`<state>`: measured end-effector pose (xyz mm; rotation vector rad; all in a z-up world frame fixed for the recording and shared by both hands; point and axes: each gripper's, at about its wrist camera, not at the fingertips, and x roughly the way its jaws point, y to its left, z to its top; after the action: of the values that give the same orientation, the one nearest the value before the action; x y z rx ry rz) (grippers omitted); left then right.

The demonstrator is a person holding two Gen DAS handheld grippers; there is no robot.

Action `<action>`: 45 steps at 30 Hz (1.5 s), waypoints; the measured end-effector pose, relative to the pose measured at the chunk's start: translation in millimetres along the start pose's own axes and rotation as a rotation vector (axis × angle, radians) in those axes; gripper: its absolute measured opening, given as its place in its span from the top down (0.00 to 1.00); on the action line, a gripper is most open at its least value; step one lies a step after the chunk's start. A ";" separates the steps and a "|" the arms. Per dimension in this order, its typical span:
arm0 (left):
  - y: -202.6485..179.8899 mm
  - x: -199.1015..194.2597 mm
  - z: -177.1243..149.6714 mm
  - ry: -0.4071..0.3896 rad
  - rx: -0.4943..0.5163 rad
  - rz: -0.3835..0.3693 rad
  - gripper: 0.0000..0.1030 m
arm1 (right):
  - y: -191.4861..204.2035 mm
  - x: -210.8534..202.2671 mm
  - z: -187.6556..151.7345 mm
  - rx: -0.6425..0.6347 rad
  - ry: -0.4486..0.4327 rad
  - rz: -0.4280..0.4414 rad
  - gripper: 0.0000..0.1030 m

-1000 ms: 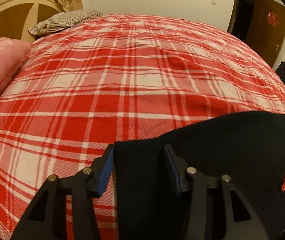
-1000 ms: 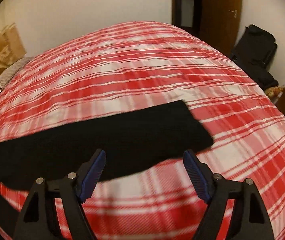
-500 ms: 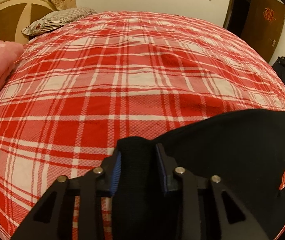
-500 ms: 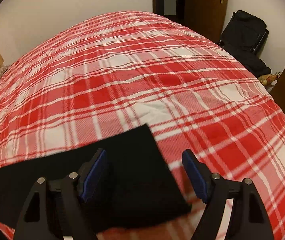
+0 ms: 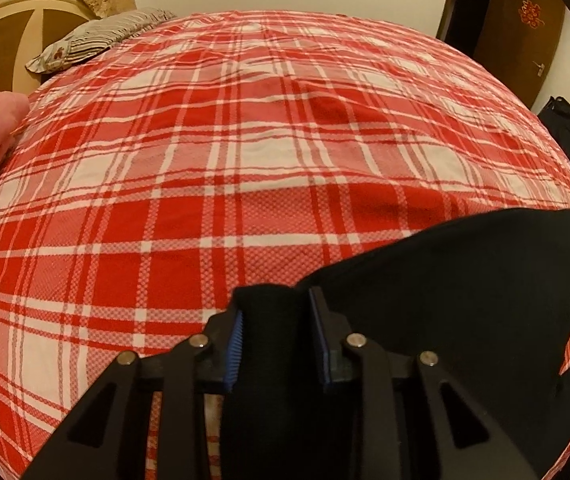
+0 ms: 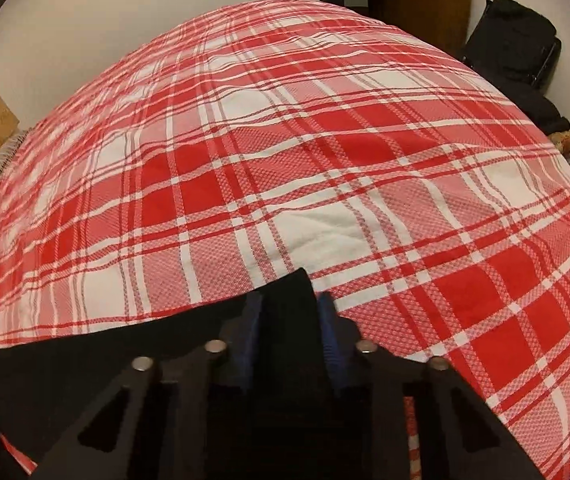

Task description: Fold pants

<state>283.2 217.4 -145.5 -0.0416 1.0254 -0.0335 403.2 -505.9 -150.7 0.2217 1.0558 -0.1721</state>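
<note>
Both grippers [image 5: 276, 322] [image 6: 289, 312] down-tilted, gripping pants [image 5: 465, 280]

The black pants [image 5: 465, 300] run off the lower right edge of the left wrist view and the lower left of the right wrist view, their cloth hiding the bed [image 6: 325, 160] beneath, while the right gripper's fingers [image 6: 327, 332] show blurred.
</note>
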 end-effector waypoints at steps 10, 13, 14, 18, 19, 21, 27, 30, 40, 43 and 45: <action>0.9 -36.4 1.0 -0.130 -0.005 -0.027 0.86 | 15.8 -54.4 -13.9 -0.064 -0.149 0.034 0.92; 2.5 -50.5 0.6 -0.163 -0.005 -0.052 0.86 | 15.9 -82.9 -23.6 -0.083 -0.216 0.056 0.92; 2.1 -54.0 0.3 -0.173 -0.003 -0.054 0.86 | 15.6 -90.4 -27.5 -0.086 -0.231 0.060 0.92; 1.2 -68.4 -3.0 -0.219 -0.008 -0.086 0.86 | 13.0 -122.6 -46.5 -0.115 -0.308 0.084 0.92; 1.2 -71.4 -3.7 -0.229 -0.008 -0.094 0.86 | 12.5 -128.3 -51.1 -0.115 -0.322 0.089 0.92; 1.3 -77.7 -6.5 -0.250 -0.009 -0.104 0.86 | 9.8 -144.3 -62.0 -0.111 -0.364 0.114 0.92; 3.2 -104.5 -23.4 -0.334 -0.014 -0.164 0.86 | 0.6 -182.9 -97.4 -0.108 -0.467 0.176 0.93; 5.7 -115.0 -33.4 -0.363 -0.006 -0.193 0.86 | -11.1 -198.8 -116.8 -0.079 -0.491 0.204 0.93; 13.7 -133.9 -78.9 -0.403 0.009 -0.278 0.86 | -48.2 -229.5 -173.8 -0.009 -0.501 0.215 0.93; 18.9 -131.6 -97.0 -0.400 0.006 -0.309 0.86 | -61.8 -234.0 -192.9 0.004 -0.490 0.204 0.93; 20.9 -129.5 -109.6 -0.393 0.001 -0.328 0.86 | -74.5 -232.6 -203.5 0.027 -0.473 0.189 0.93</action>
<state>122.6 242.3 -92.7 -0.2077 0.6176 -0.3134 101.6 -516.4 -50.7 0.2870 0.5596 -0.0620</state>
